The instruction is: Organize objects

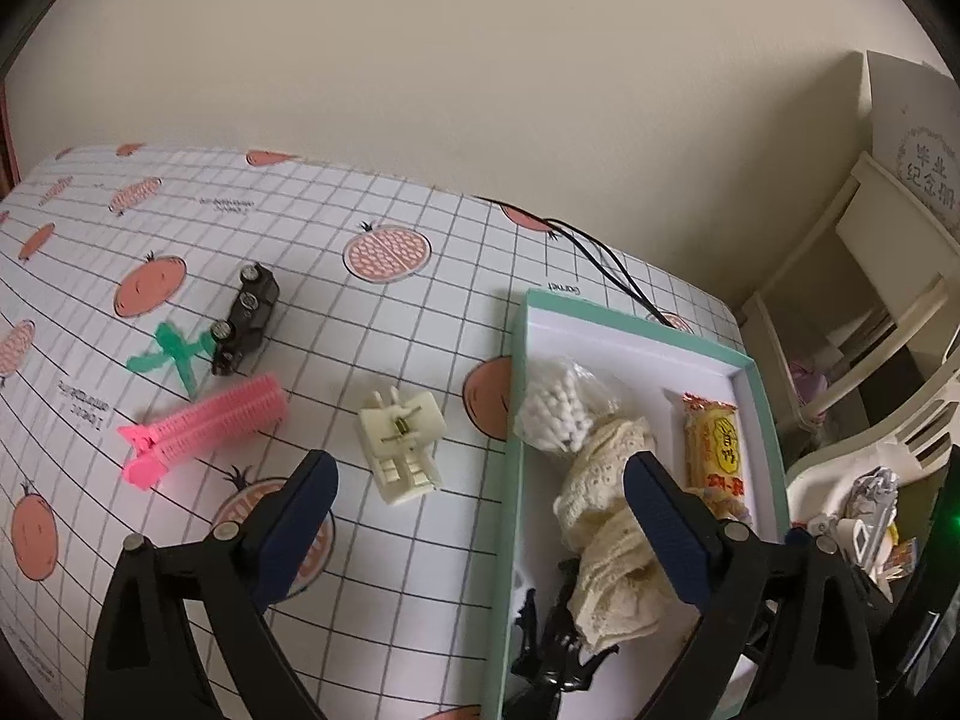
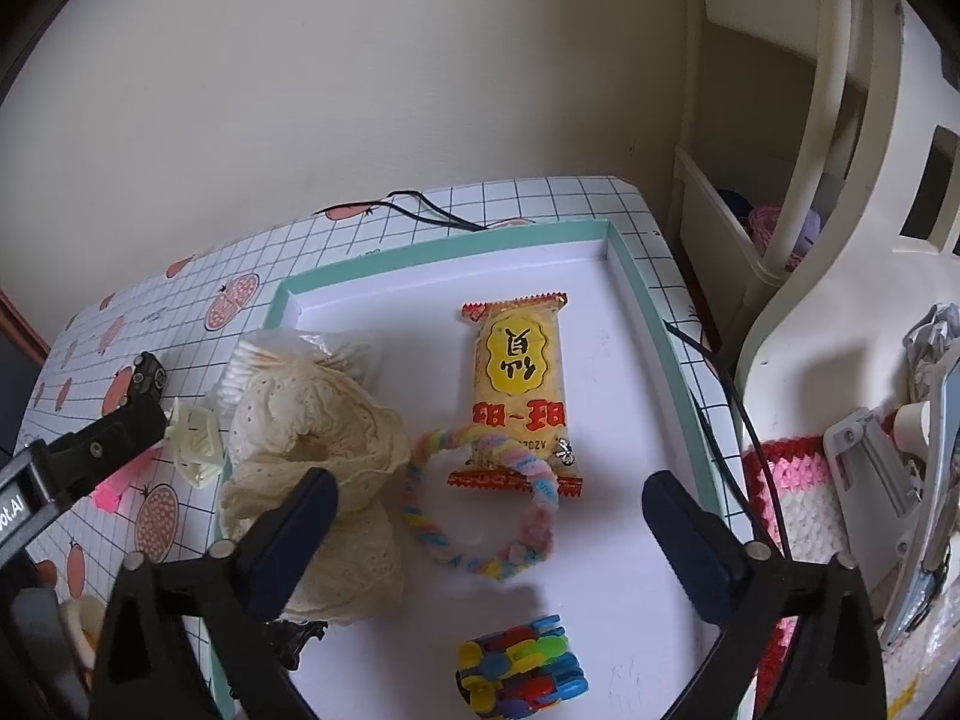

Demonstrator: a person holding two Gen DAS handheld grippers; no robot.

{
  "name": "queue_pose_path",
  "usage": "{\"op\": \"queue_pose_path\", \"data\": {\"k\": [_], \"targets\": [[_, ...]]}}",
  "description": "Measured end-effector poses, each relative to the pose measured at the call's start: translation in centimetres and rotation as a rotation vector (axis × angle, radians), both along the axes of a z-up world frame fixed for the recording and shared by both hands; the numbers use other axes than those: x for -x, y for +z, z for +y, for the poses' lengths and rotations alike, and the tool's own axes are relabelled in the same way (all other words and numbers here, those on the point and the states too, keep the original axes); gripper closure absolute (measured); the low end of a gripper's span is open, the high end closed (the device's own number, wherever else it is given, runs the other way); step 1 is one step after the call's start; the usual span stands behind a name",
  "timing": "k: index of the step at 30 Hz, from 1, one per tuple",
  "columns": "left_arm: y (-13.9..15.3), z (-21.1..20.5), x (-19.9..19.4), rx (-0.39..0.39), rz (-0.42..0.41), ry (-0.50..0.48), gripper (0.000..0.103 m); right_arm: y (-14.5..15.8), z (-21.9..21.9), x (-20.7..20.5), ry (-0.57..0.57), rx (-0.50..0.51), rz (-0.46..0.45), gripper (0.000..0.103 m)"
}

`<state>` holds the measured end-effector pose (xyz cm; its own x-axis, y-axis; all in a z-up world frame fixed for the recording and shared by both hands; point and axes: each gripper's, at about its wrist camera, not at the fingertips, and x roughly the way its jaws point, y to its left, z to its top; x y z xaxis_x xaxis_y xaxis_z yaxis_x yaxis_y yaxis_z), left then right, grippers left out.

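My left gripper (image 1: 480, 480) is open above the table, straddling the left wall of the teal-rimmed white box (image 1: 515, 420). On the cloth to its left lie a cream claw clip (image 1: 402, 441), a pink roller clip (image 1: 204, 429), a green clip (image 1: 174, 354) and a black toy car (image 1: 246, 318). My right gripper (image 2: 489, 498) hangs open over the box floor (image 2: 612, 420). Inside the box are a yellow snack pack (image 2: 519, 384), a pastel twisted ring (image 2: 480, 510), a colourful block bracelet (image 2: 519, 669), cream lace fabric (image 2: 318, 450), a bag of cotton swabs (image 2: 258, 366) and a black claw clip (image 2: 294, 642).
A black cable (image 1: 606, 264) runs along the table's far edge by the wall. Right of the table stand a cream shelf unit (image 2: 780, 228) and a red, white and pink crochet piece (image 2: 798, 498). The checked fruit-print cloth (image 1: 390, 540) covers the table.
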<state>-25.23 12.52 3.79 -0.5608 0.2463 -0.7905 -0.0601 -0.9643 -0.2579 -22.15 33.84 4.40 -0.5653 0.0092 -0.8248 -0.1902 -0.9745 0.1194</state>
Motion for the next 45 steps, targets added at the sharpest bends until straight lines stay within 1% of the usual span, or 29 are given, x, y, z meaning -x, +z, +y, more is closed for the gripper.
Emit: {"op": "queue_pose_path", "data": {"k": [3,10,17,25,28,33,36,40,45], "targets": [[0.3,-0.3,0.1,0.004,0.018,0.009,0.007,0.0,0.0,-0.1,-0.003,-0.005,0.003,0.000],[1.4,-1.4,0.5,-0.027,0.020,0.005,0.006,0.3,-0.3,-0.2,-0.008,-0.008,0.006,0.000],[3.2,-3.3,1.2,-0.052,0.045,0.009,0.006,1.9,-1.1,-0.6,-0.017,-0.013,0.036,0.000],[6.1,-7.2,2.7,-0.035,0.092,0.019,0.006,3.5,-2.7,-1.0,-0.022,-0.007,0.063,0.000],[7.0,-9.2,2.9,-0.043,0.114,0.032,0.006,4.3,-3.6,-1.0,-0.027,-0.011,0.081,0.000],[8.2,-13.2,3.3,-0.056,0.149,0.059,0.006,5.6,-6.5,-0.4,0.011,-0.040,0.085,0.000],[8.4,-15.3,3.4,-0.051,0.159,0.075,0.006,6.4,-8.5,0.1,0.043,-0.063,0.092,0.000],[8.1,-17.2,3.8,-0.020,0.154,0.087,0.006,7.1,-11.3,1.2,0.095,-0.076,0.093,0.000],[7.3,-18.7,4.2,-0.005,0.130,0.073,0.006,6.9,-14.5,2.6,0.149,-0.072,0.073,0.000]]}}
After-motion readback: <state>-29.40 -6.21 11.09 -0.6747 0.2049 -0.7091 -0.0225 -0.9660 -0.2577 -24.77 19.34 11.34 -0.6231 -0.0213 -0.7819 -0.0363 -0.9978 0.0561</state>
